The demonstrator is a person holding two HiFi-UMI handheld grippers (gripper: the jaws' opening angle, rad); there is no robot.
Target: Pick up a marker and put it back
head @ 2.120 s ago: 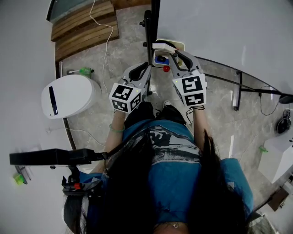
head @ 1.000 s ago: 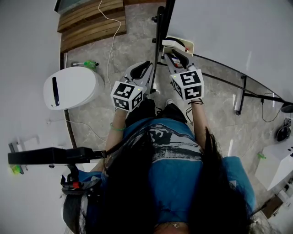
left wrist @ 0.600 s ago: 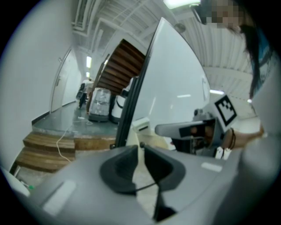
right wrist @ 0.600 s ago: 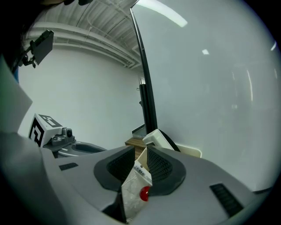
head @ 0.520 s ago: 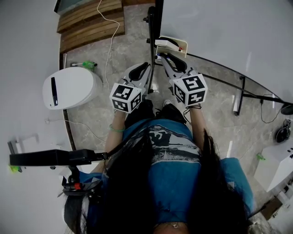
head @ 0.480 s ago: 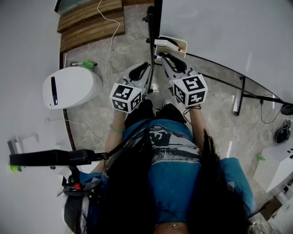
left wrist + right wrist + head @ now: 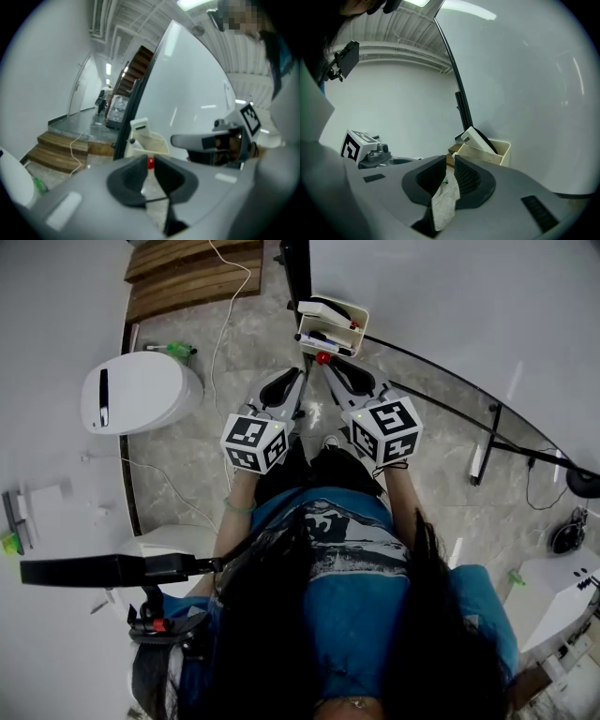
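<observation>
— Right tool [image 7: 450, 161] status, anyone? Grabbed anything yet?

— Nope, empty. Its jaws are closing, only a narrow gap between them, and all I see through that gap is floor [image 7: 443, 206]. It's pointed at the beige tray [image 7: 364, 320] hanging on the whiteboard [image 7: 450, 296], tips just short of it.

— And the left tool [image 7: 149, 158]?

— Holding nothing either, jaws a little apart. It sits right beside the other one, aimed the same way.

— So where's the marker [image 7: 317, 337]?

— Lying in the tray, next to the eraser [image 7: 323, 307] that sticks up tilted out of it. There's also a small red thing [image 7: 322, 358] just under the tray, showing between the two tools' tips in the head view. In the left gripper view it lines up with the gap but looks to be past the tips. Can't tell what it is, lol.
</observation>
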